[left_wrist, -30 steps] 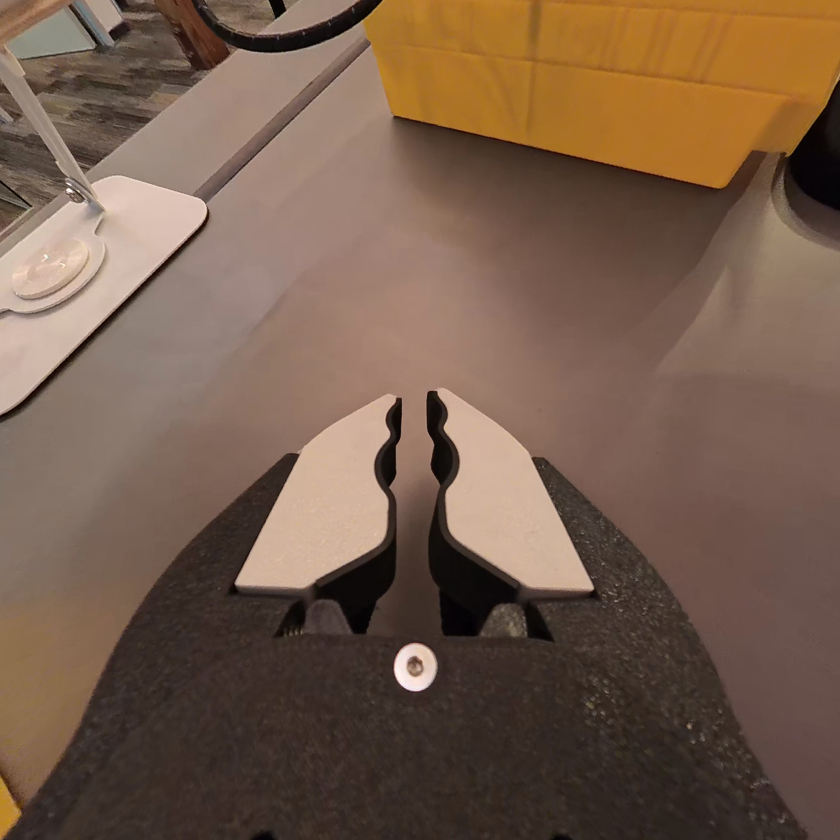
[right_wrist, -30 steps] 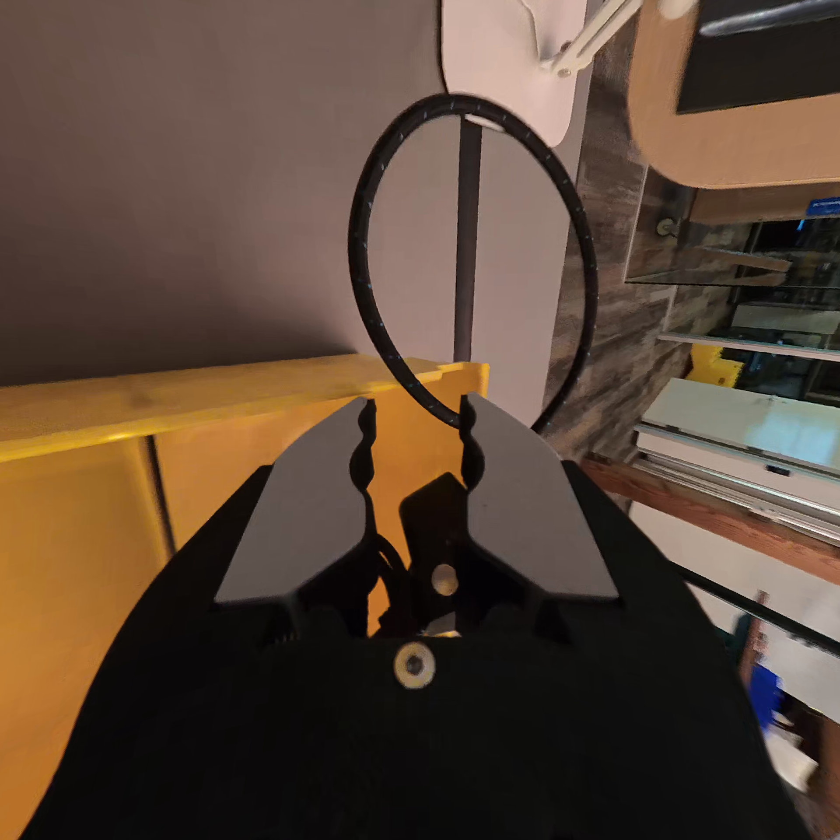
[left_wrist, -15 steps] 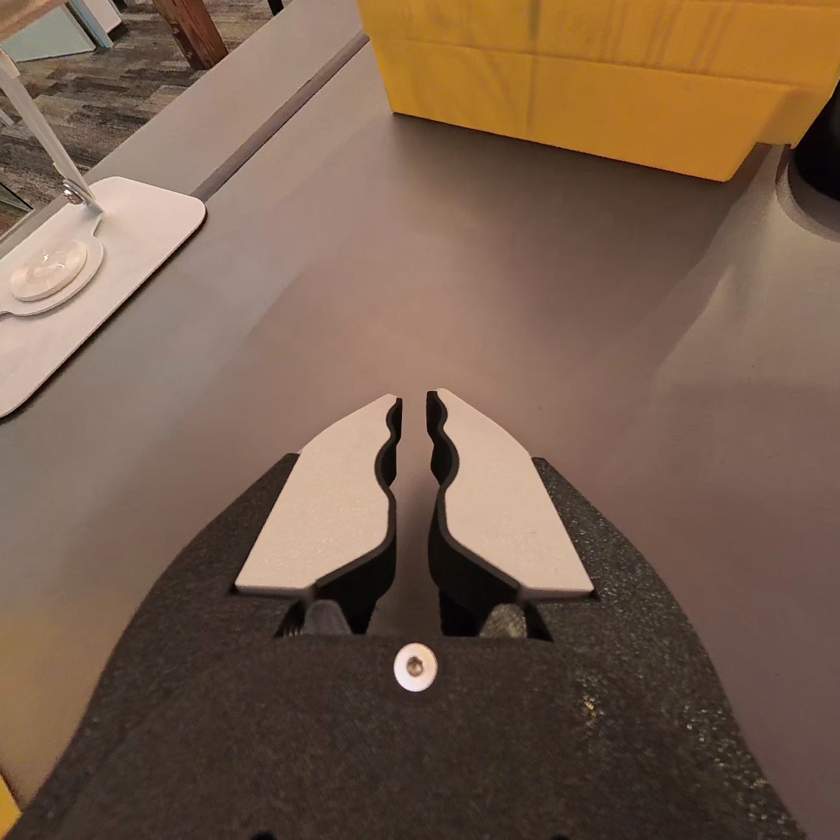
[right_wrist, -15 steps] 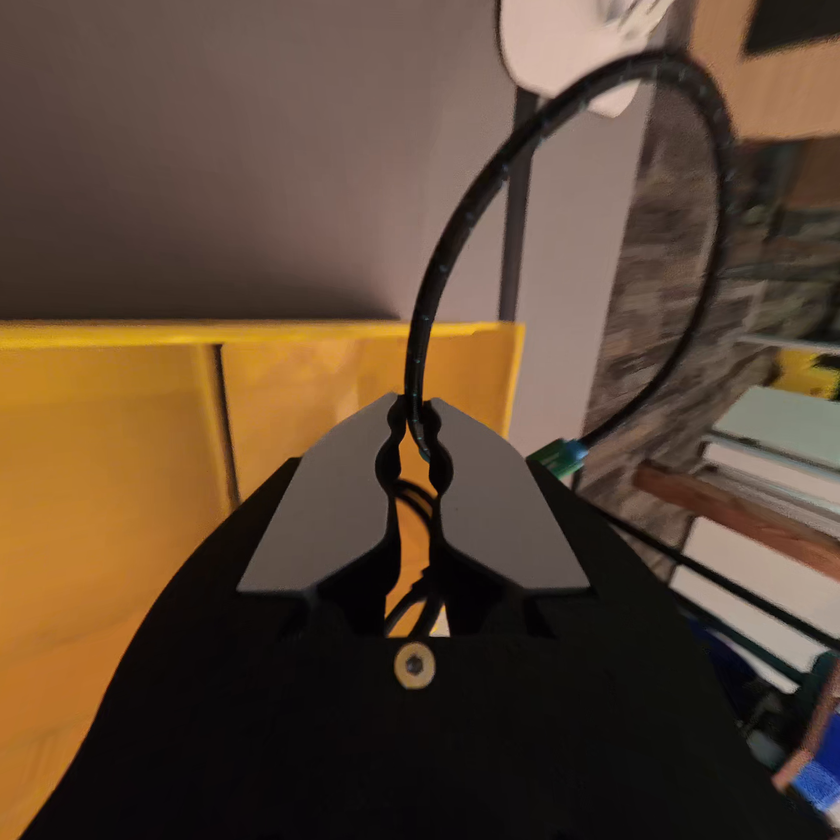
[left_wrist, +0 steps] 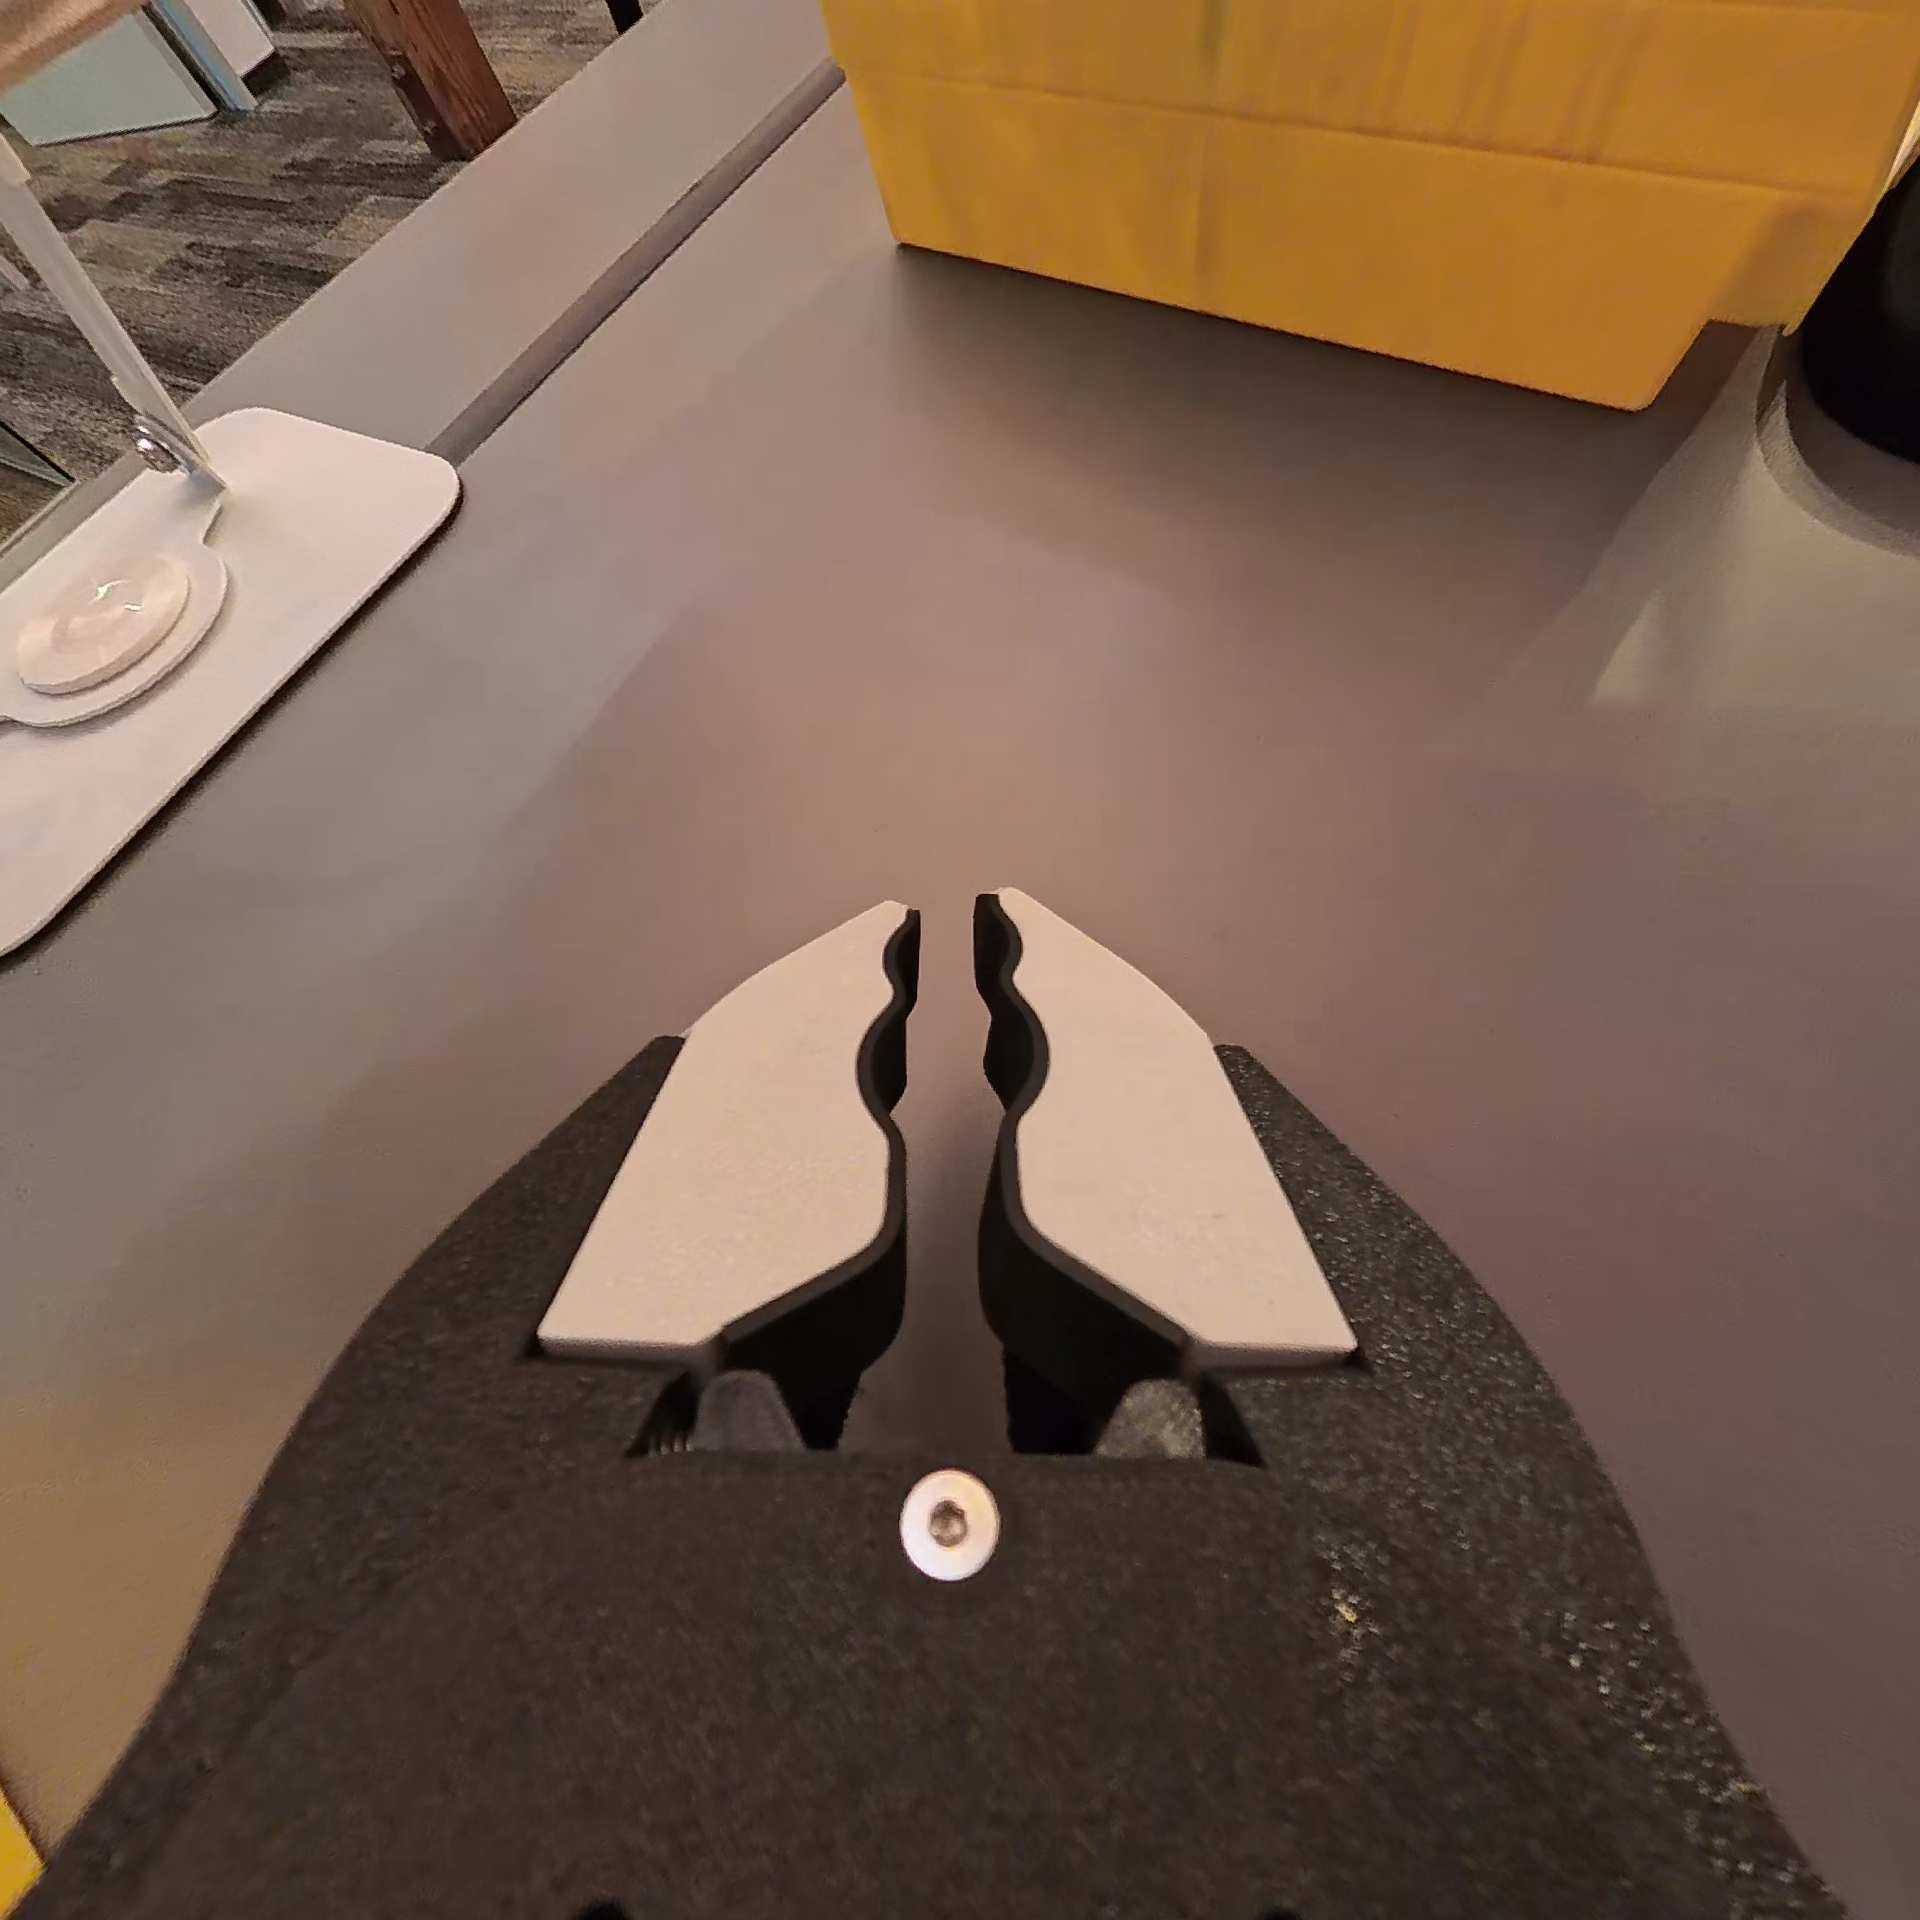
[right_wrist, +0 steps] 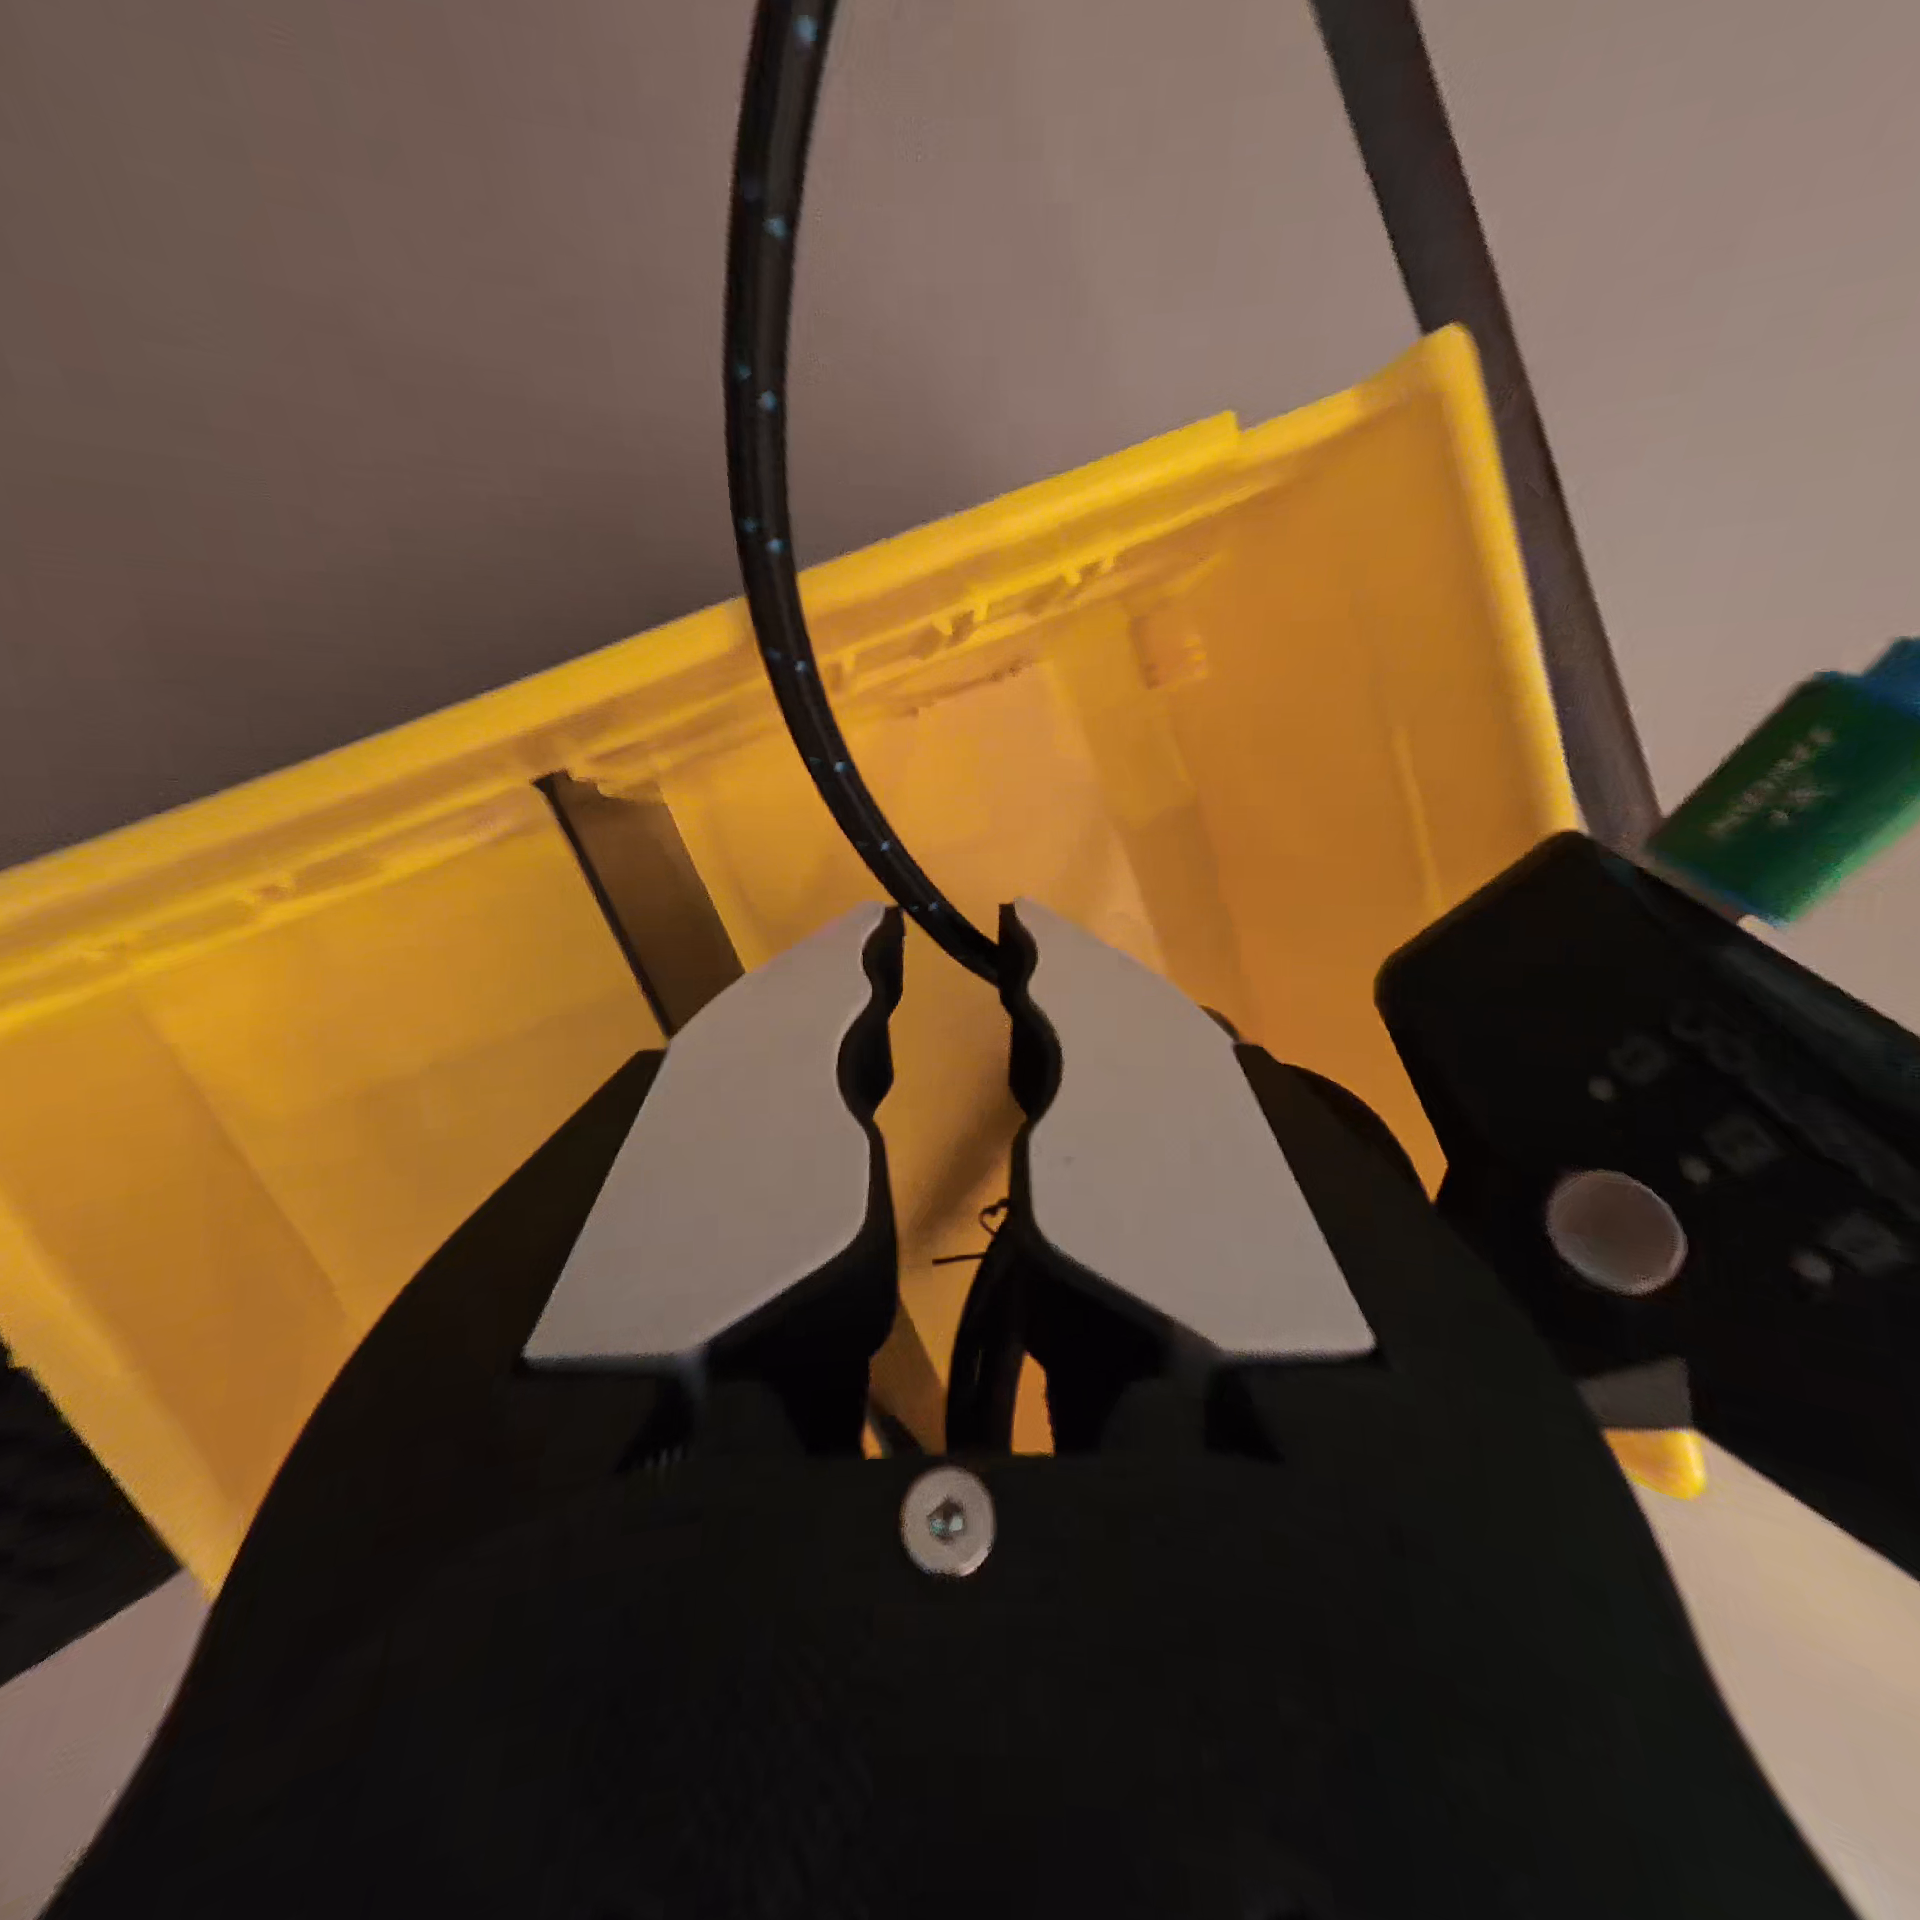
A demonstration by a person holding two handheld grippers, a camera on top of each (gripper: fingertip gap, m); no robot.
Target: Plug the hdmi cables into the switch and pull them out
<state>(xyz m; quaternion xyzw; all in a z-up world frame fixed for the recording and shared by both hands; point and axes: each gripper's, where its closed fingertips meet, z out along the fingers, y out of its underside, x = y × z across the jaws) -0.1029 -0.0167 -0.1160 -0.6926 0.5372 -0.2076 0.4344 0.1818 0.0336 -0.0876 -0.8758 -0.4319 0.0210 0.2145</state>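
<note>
A: Half a second back the right claw (right_wrist: 948,914) was pinched tight on the black braided cable (right_wrist: 764,416); its fingers have since parted a little, and the switch (right_wrist: 1662,1174) has come into view at the right of the frame.

B: Where does the cable sit against that claw?

A: It drops from the top centre of the frame in a long curve and ends at the inner edge of the right-hand finger (right_wrist: 1143,1122), near the tip. The left-hand finger is clear of it. More black cable shows low in the gap between the fingers, just above the screw.

B: So is it gripped?

A: The view is blurred, so I cannot tell; it may only lean on that one finger.

B: And the switch?

A: It is a black box with small buttons and a round silver knob, just beside the claw on the right. A green and blue plug (right_wrist: 1808,790) lies at the far right edge, above it. Behind them all is the yellow bin (right_wrist: 312,1091).

B: The other one?

A: The left claw (left_wrist: 945,914) hovers over the bare grey counter (left_wrist: 1143,623), fingers nearly together with a narrow gap, holding nothing. The yellow bin (left_wrist: 1299,187) fills its upper right; a white stand base (left_wrist: 208,582) sits at the left edge.
</note>
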